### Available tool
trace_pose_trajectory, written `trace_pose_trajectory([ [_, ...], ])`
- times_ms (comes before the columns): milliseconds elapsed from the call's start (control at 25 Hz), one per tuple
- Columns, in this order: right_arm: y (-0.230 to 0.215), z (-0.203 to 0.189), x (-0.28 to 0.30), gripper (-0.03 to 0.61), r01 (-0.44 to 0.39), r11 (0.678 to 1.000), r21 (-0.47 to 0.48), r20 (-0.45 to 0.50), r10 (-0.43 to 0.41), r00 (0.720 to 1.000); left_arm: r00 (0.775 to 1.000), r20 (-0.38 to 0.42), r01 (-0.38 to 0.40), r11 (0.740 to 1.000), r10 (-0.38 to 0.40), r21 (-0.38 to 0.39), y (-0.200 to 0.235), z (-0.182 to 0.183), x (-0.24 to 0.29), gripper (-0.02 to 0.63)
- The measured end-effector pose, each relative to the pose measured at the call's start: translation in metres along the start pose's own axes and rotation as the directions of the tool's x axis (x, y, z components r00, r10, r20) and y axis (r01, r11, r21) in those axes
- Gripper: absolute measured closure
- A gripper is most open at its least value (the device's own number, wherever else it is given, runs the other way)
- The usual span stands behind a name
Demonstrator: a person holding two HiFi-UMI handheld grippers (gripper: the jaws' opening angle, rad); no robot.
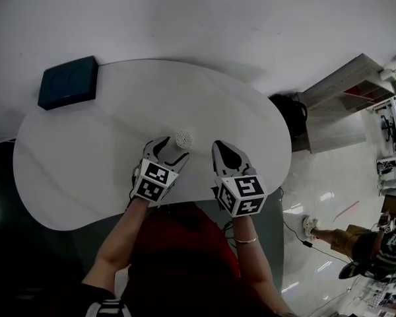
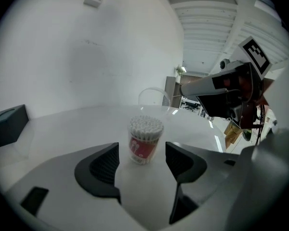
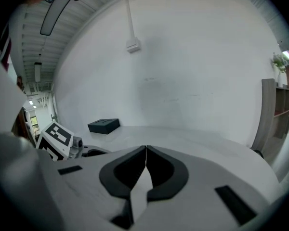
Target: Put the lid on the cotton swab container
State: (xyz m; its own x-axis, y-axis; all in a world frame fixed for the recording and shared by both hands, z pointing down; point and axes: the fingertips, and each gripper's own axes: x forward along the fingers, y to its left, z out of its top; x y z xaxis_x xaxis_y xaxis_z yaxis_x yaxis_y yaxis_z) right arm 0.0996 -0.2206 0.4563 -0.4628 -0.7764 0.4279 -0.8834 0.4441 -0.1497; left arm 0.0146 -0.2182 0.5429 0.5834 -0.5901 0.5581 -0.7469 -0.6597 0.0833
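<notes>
the tabletop [image 1: 86,177] is white with a rounded outline. a dark box [image 1: 68,82] lies at its far left edge, well apart from everything else.

the cotton swab container [image 1: 183,139] stands upright near the middle of the tabletop, toward the near edge. it is uncovered: the white swab tips fill its open top. in the left gripper view the container [image 2: 145,138] shows a red label on its clear wall. just beyond it, a clear lid [image 2: 154,100] sits on the tabletop, apart from the container.

the left claw [image 1: 171,150] is angled down toward the tabletop. its jaws stand wide apart. in the left gripper view the left claw [image 2: 142,160] has the container between its jaw tips, with a gap on each side; neither pad presses on it.

the right claw [image 1: 219,145] is just to the right of the container, not touching it. in the right gripper view the right claw [image 3: 146,150] has its jaws together, tip against tip, with nothing between them.

both claws are held over the near edge of the tabletop. the dark box [image 3: 103,125] lies far to the left in the right gripper view.
</notes>
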Motion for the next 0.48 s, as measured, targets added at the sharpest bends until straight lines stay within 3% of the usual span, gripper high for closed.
trace_pose_trajectory([
  [480,0.002,0.011,0.024,0.563,-0.085,0.995,-0.043,-0.021,0.084,0.996,1.000,0.012,-0.011,1.000,0.011,-0.007,0.000,0.008,0.021,0.334],
])
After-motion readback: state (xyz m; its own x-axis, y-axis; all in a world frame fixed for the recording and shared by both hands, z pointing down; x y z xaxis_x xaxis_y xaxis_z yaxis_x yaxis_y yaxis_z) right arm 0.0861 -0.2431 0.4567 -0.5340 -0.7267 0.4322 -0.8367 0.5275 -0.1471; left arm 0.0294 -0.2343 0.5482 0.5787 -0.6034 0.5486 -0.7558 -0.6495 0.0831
